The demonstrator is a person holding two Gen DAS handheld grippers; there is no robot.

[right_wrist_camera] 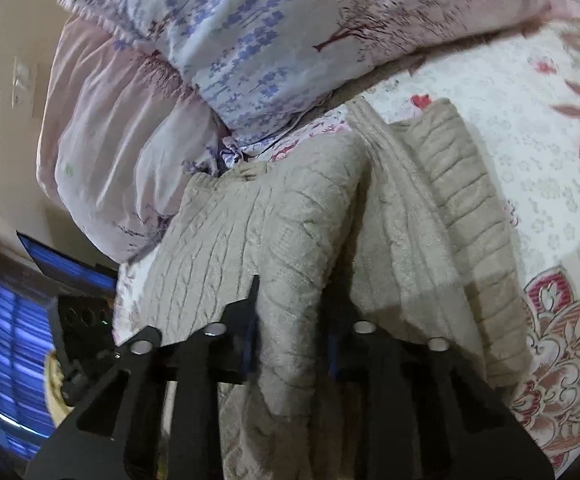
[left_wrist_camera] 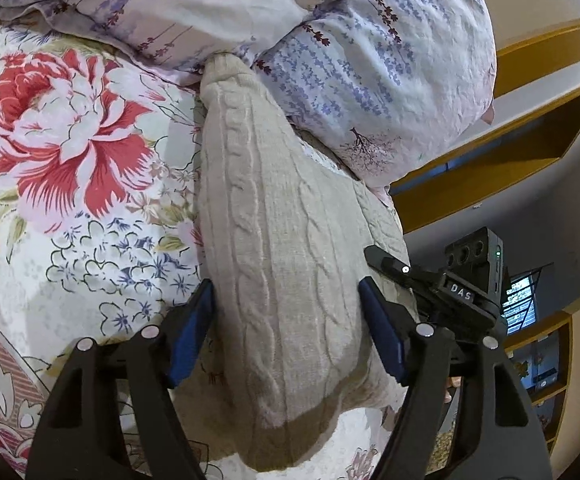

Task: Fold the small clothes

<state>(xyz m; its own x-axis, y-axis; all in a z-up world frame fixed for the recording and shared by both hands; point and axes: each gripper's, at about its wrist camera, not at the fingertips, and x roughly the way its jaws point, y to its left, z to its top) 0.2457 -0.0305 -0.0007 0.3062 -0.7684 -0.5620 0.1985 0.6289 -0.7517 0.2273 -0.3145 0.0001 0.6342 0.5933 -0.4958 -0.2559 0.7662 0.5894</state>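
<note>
A beige cable-knit sweater (left_wrist_camera: 286,248) lies on the floral bedsheet (left_wrist_camera: 70,160). My left gripper (left_wrist_camera: 286,292) stands with its blue-padded jaws wide apart on either side of a fold of the sweater, pads near the cloth but not clamped. In the right wrist view the sweater (right_wrist_camera: 290,240) is bunched and lifted, and my right gripper (right_wrist_camera: 294,312) is shut on a raised fold of it; a ribbed part of the sweater (right_wrist_camera: 462,200) hangs to the right. The right gripper (left_wrist_camera: 410,276) also shows at the sweater's right edge in the left wrist view.
A lavender-print duvet (left_wrist_camera: 330,40) is piled against the sweater's far end and also shows in the right wrist view (right_wrist_camera: 230,40). Yellow wooden shelving (left_wrist_camera: 530,100) stands beyond the bed's right side. A window with blinds (right_wrist_camera: 14,344) is at the left.
</note>
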